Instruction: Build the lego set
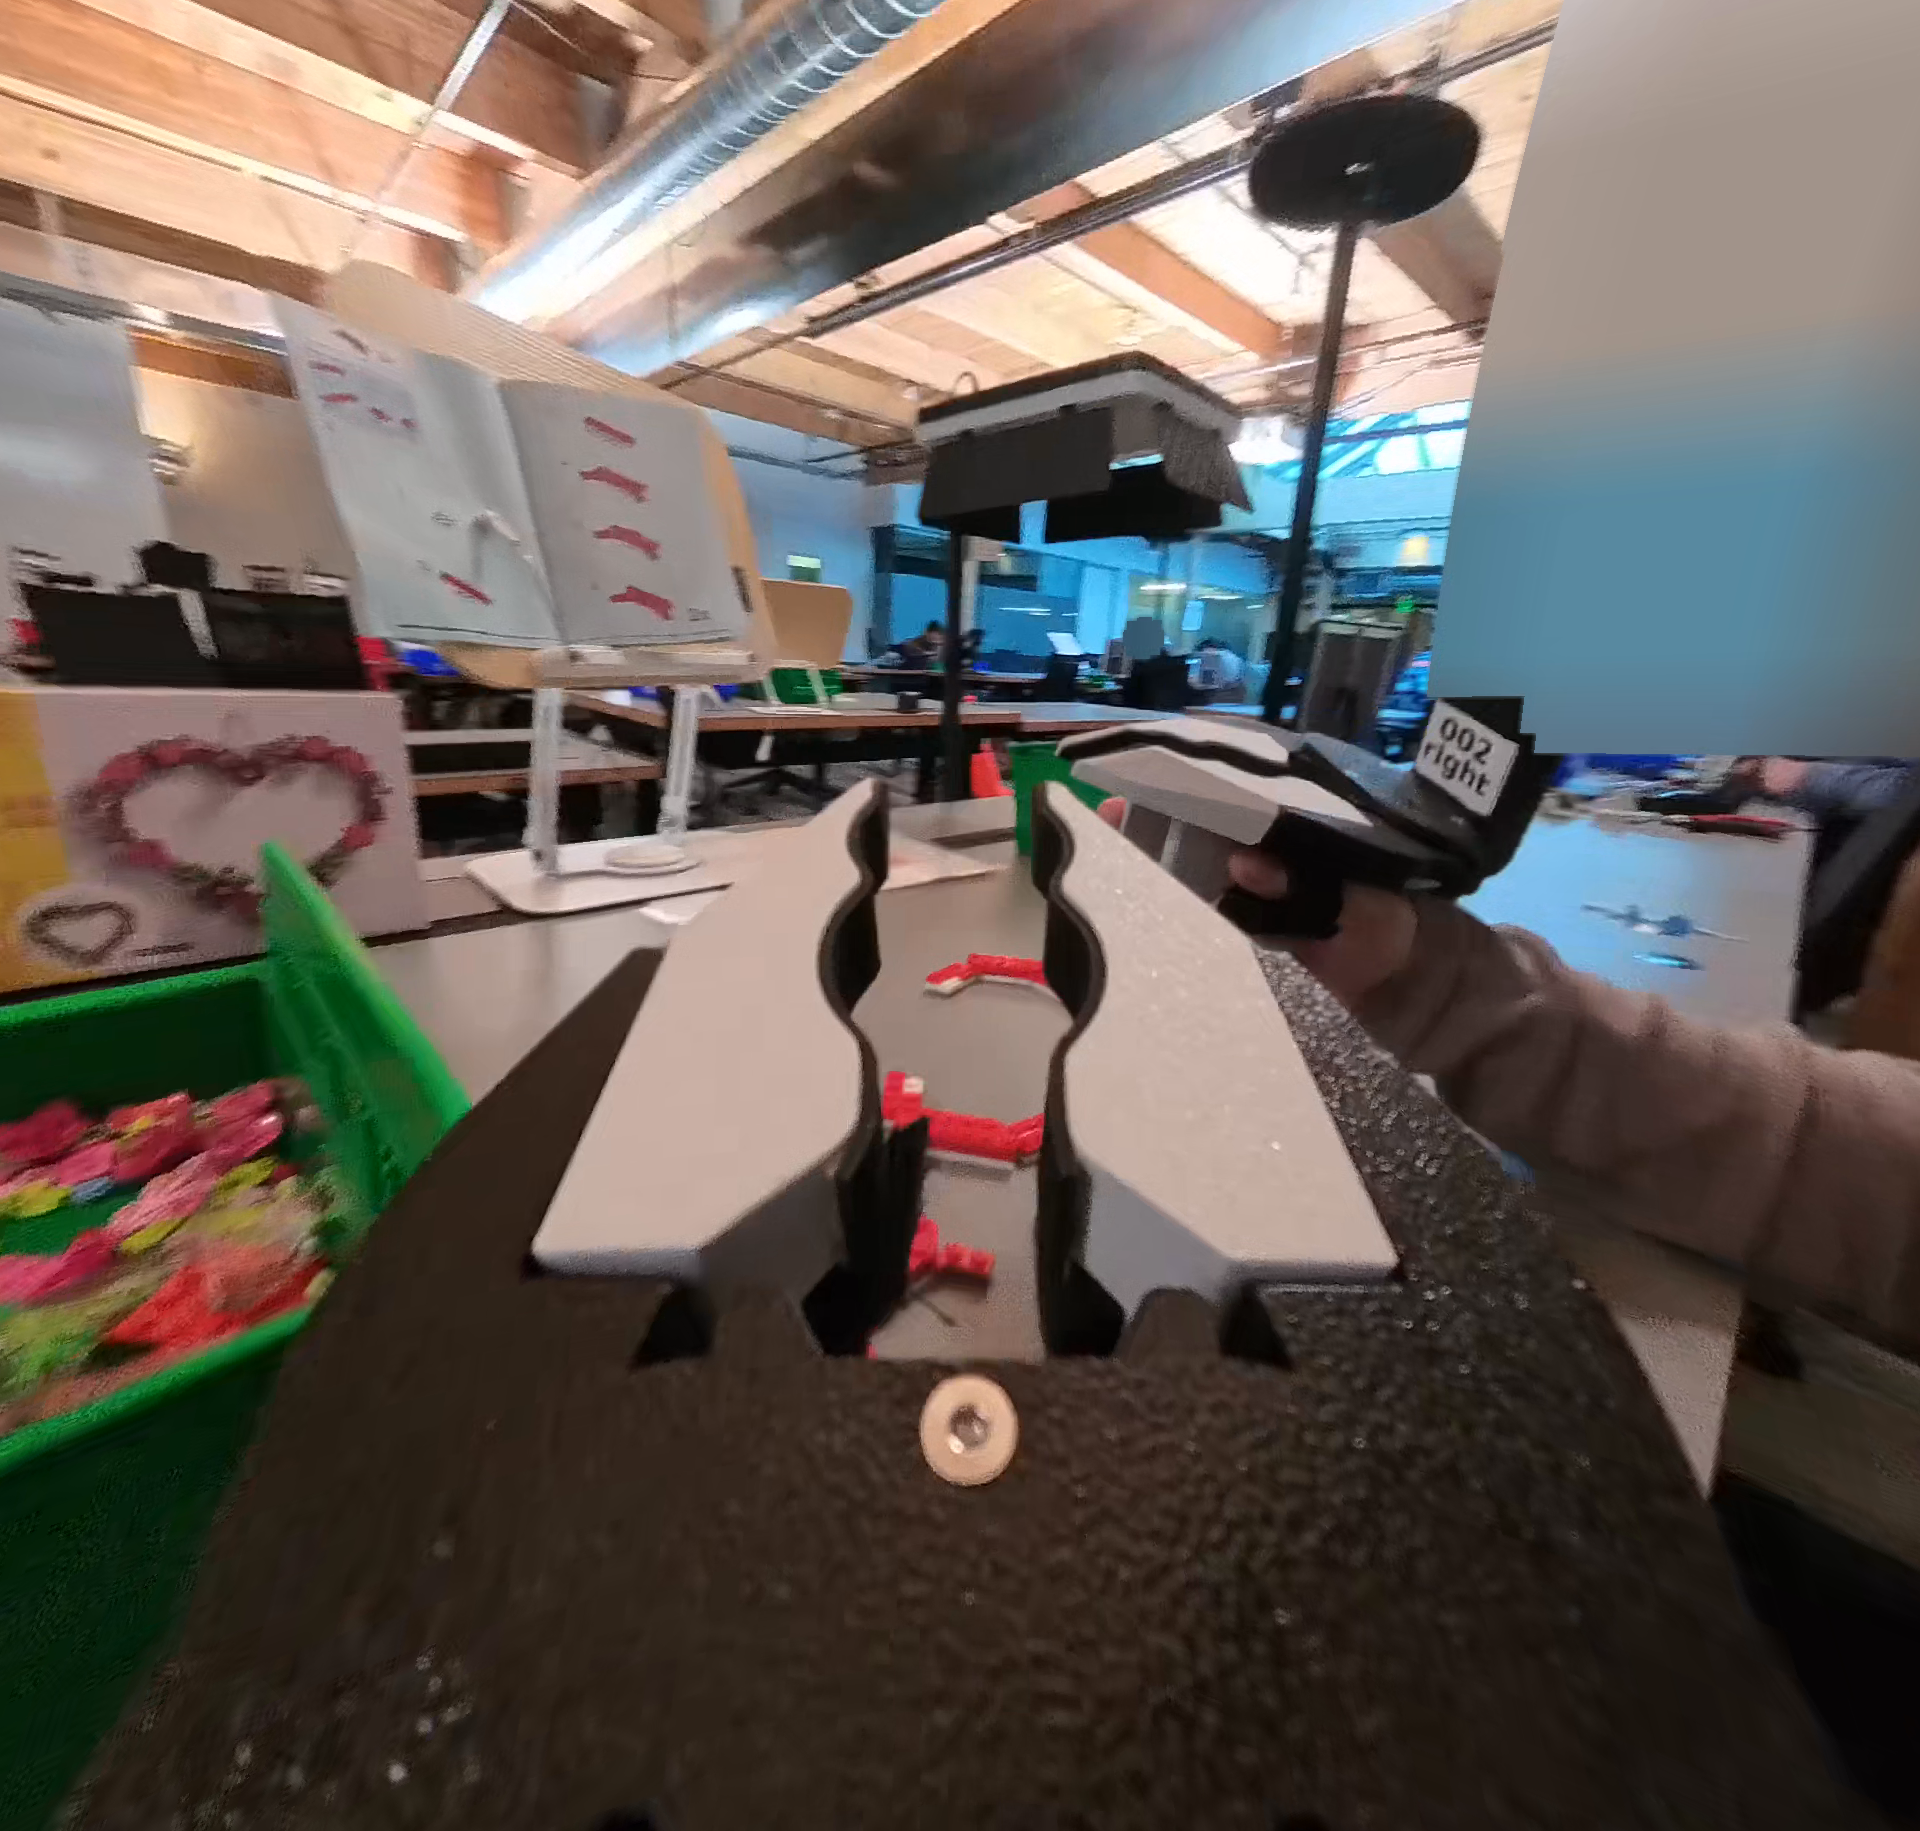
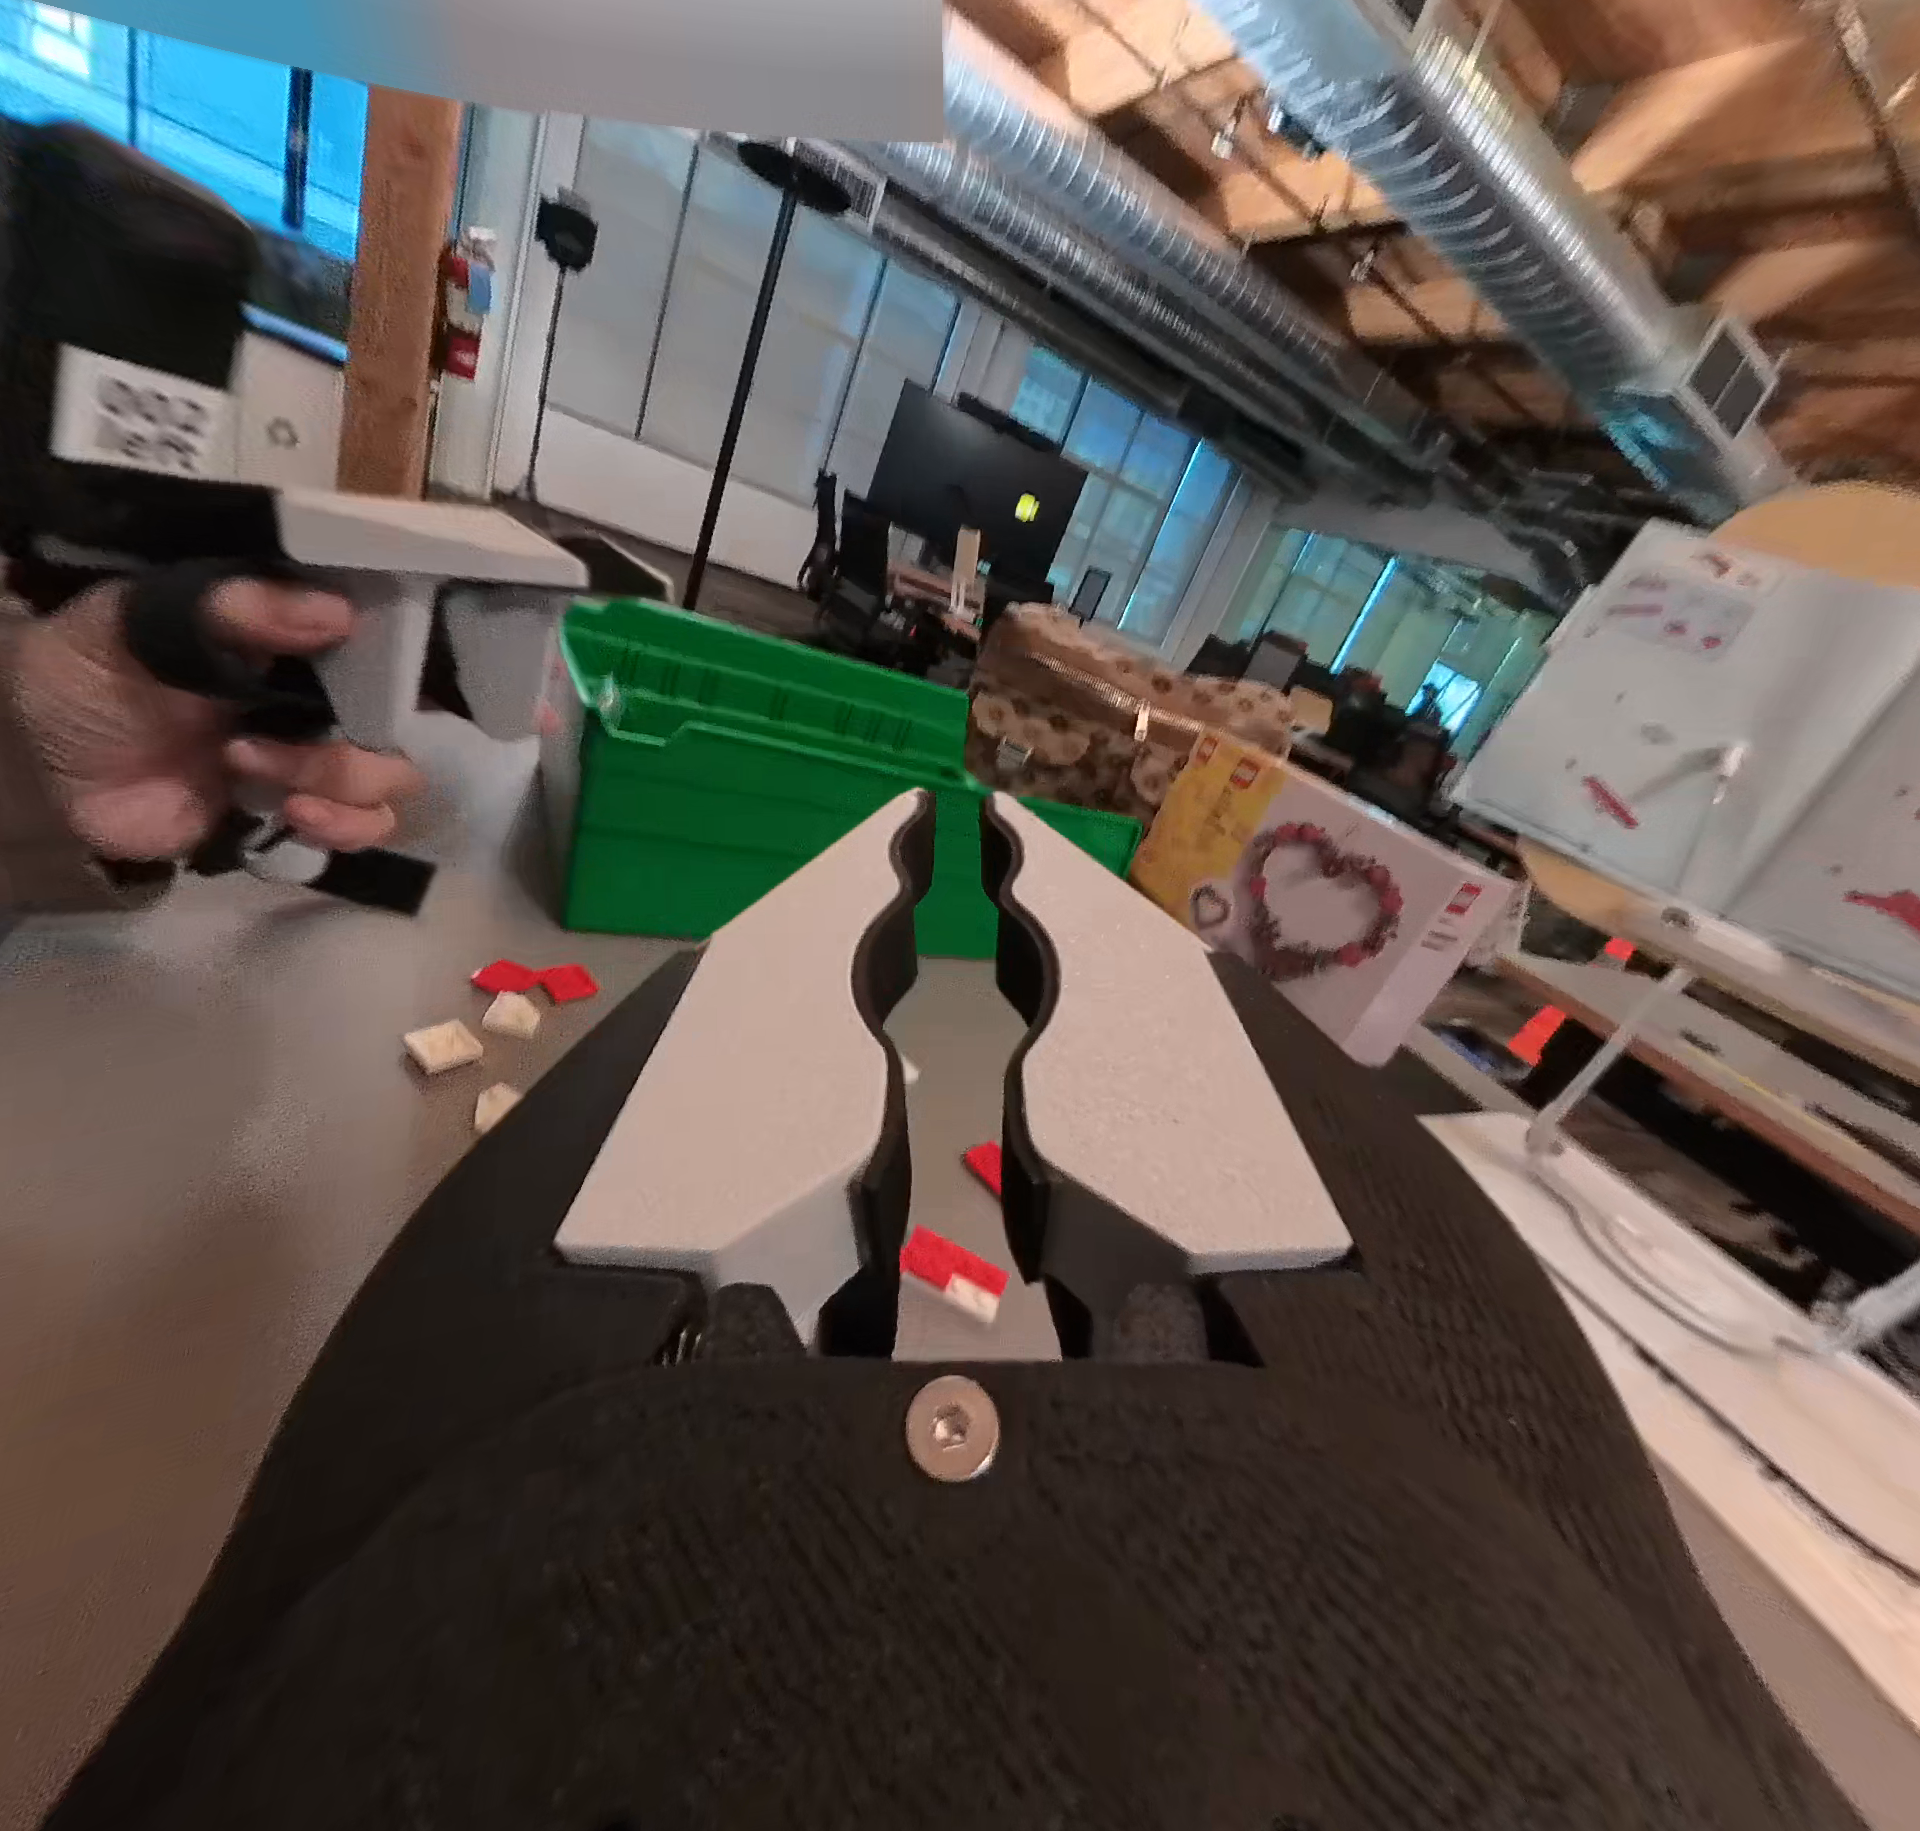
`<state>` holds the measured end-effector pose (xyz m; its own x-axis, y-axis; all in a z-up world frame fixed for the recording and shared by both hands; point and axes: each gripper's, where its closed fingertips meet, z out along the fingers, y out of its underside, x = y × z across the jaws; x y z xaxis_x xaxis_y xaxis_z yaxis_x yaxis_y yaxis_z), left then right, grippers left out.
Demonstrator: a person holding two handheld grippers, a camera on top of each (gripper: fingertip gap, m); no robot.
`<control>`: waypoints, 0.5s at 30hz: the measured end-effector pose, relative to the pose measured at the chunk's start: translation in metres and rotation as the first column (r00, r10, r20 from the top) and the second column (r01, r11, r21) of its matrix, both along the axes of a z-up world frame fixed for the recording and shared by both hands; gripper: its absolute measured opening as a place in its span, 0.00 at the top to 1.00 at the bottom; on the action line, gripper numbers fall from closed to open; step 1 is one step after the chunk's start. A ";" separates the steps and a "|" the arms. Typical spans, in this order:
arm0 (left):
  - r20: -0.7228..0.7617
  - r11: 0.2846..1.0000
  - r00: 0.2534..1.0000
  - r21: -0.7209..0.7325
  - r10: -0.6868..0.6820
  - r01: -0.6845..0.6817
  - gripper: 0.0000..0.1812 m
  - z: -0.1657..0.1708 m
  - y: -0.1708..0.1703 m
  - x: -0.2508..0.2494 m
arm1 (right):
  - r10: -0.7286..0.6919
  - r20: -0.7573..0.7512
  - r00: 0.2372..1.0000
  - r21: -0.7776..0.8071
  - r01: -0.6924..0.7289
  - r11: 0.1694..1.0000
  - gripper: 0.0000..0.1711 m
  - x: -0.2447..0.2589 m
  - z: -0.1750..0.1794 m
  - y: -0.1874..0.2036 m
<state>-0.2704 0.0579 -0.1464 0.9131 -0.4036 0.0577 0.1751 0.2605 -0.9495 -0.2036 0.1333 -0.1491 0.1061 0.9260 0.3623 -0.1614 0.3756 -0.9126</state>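
Small red-and-white plastic lego assemblies (image 1: 982,973) are seen lying on the grey tabletop (image 1: 520,981) at twelve o'clock of the left gripper (image 1: 961,815), nearer than the right gripper (image 2: 956,810) (both parted, empty).

An open-plan office loft: rows of desks (image 1: 831,716) and monitors sit beneath exposed ductwork (image 1: 790,67) and timber beams.

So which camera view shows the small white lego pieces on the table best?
The right wrist view: the white pieces lie in the open on the grey table, left of the right gripper, beside two red tiles. The left wrist view shows only red pieces between its fingers; no loose white pieces are visible there.
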 end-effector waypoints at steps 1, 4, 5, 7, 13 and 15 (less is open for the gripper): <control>-0.019 0.999 0.999 0.010 0.044 -0.044 0.87 -0.001 -0.006 -0.001 | -0.003 0.033 0.999 -0.013 0.003 1.000 0.96 -0.003 -0.006 0.001; -0.063 0.975 0.975 0.067 0.215 -0.211 0.89 0.001 -0.020 -0.014 | -0.007 0.111 0.994 -0.044 0.012 0.999 0.96 -0.012 -0.021 0.002; -0.059 0.958 0.957 0.066 0.283 -0.279 0.91 -0.001 -0.022 -0.023 | -0.004 0.133 0.991 -0.054 0.011 0.999 0.96 -0.015 -0.025 0.001; 0.005 0.936 0.940 0.097 0.340 -0.339 0.93 -0.001 -0.029 -0.034 | 0.029 0.199 0.980 -0.081 -0.014 0.997 0.96 -0.021 -0.037 -0.004; 0.023 0.903 0.923 0.200 0.384 -0.380 0.99 0.006 -0.038 -0.036 | 0.158 0.429 0.889 -0.159 -0.098 0.982 0.97 -0.028 -0.078 -0.023; 0.006 0.898 0.919 0.206 0.395 -0.388 1.00 0.005 -0.038 -0.036 | 0.180 0.457 0.871 -0.186 -0.104 0.977 0.97 -0.030 -0.085 -0.027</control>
<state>-0.3067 0.0196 -0.1414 0.9997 -0.0129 -0.0207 -0.0118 0.4850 -0.8744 -0.2338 0.1065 -0.2339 -0.1783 0.9653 0.1909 0.2584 0.2332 -0.9375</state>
